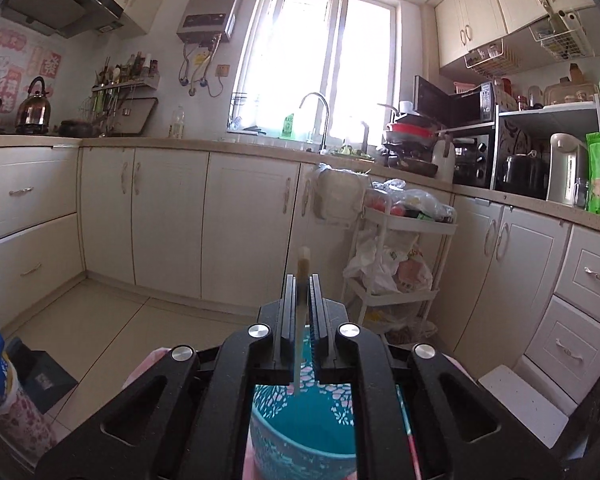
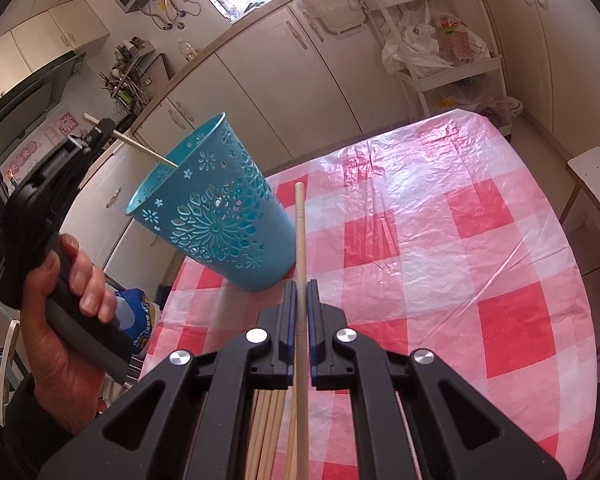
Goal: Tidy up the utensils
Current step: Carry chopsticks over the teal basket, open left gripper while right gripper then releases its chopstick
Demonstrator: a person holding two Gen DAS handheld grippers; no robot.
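A teal perforated cup stands on the checked table, seen from above in the left wrist view. My left gripper, held by a person's hand, is shut on a pale wooden chopstick. In the right wrist view this gripper hovers left of the cup and its chopstick slants down with the tip inside the rim. My right gripper is shut on another chopstick pointing forward just right of the cup. Several more chopsticks lie under that gripper.
The red and white checked cloth covers the round table. A blue package sits at the table's left edge. A white trolley with bags stands by the cabinets, and a white seat is at the right.
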